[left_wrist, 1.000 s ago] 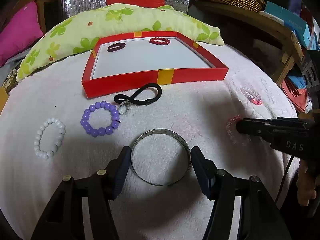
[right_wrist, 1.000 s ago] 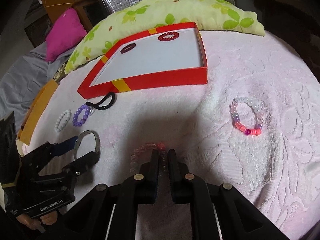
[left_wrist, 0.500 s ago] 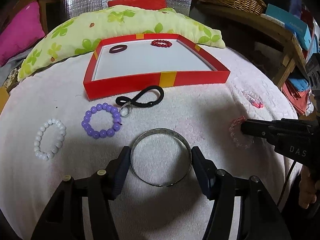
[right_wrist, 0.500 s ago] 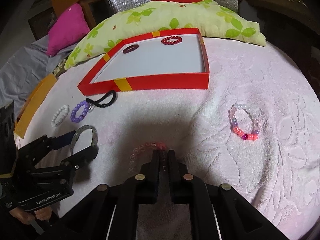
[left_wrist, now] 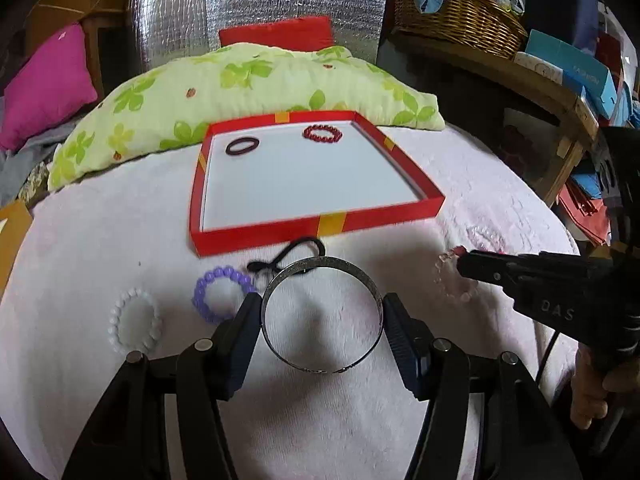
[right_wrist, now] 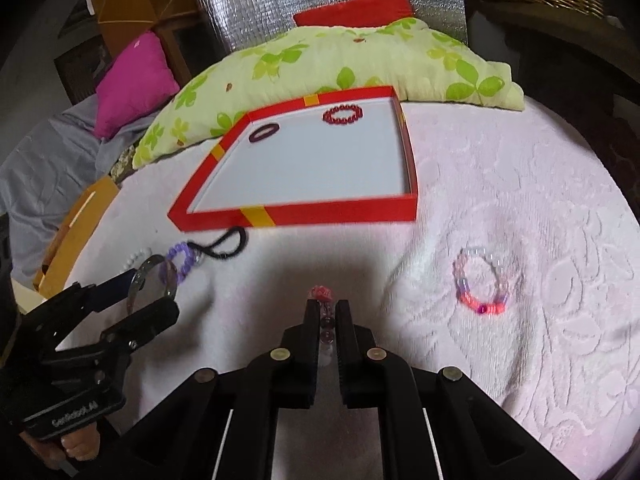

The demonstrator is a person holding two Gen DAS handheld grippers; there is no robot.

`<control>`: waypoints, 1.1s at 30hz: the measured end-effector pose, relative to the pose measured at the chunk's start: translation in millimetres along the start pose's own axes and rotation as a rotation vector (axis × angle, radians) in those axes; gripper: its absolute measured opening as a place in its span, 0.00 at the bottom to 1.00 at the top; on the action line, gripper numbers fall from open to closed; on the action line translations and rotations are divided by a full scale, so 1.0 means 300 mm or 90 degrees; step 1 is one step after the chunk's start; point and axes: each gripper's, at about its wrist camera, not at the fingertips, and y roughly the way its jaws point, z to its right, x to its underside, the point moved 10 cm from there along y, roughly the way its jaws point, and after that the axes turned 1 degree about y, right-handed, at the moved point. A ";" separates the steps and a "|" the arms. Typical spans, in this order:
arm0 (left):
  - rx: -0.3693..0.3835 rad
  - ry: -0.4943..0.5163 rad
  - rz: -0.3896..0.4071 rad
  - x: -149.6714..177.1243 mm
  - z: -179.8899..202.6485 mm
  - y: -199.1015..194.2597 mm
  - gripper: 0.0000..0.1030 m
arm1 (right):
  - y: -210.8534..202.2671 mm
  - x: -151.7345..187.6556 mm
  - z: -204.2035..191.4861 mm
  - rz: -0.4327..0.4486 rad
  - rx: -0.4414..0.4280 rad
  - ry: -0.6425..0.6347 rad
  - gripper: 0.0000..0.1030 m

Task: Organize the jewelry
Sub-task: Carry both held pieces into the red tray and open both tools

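My left gripper [left_wrist: 322,312] is shut on a silver bangle [left_wrist: 320,272] and holds it lifted above the towel; it also shows in the right wrist view [right_wrist: 150,286]. My right gripper [right_wrist: 326,306] is shut on a clear pink bead bracelet [right_wrist: 323,294], lifted off the towel, also seen in the left wrist view [left_wrist: 450,276]. A red tray [left_wrist: 276,232] ahead holds a dark ring [left_wrist: 242,146] and a red bead bracelet [left_wrist: 322,133]. On the towel lie a purple bracelet [left_wrist: 208,284], a white bracelet [left_wrist: 134,324], a black hair tie [left_wrist: 288,256] and a pink-white bracelet [right_wrist: 482,284].
A green floral pillow [left_wrist: 240,92] lies behind the tray, with a magenta cushion [left_wrist: 48,84] at far left. A wooden shelf with a wicker basket [left_wrist: 456,16] and boxes stands at the right. The bed edge drops off on the right.
Both grippers have risen off the towel with their loads: the left with the silver bangle, the right with the pink bead bracelet. Both moved toward the tray.
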 end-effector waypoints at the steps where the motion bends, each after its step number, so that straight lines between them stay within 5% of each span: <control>1: -0.004 0.005 0.006 -0.021 -0.003 -0.005 0.61 | -0.004 -0.018 -0.005 0.005 -0.001 0.000 0.09; 10: -0.025 0.014 0.051 -0.223 -0.079 0.000 0.61 | -0.010 -0.216 -0.029 0.050 -0.012 0.017 0.08; 18: -0.030 0.005 0.054 -0.381 -0.167 0.140 0.61 | 0.115 -0.417 -0.022 0.055 -0.026 0.052 0.09; 33: -0.053 -0.003 -0.010 -0.417 -0.271 0.398 0.61 | 0.383 -0.588 -0.001 0.030 -0.042 0.071 0.09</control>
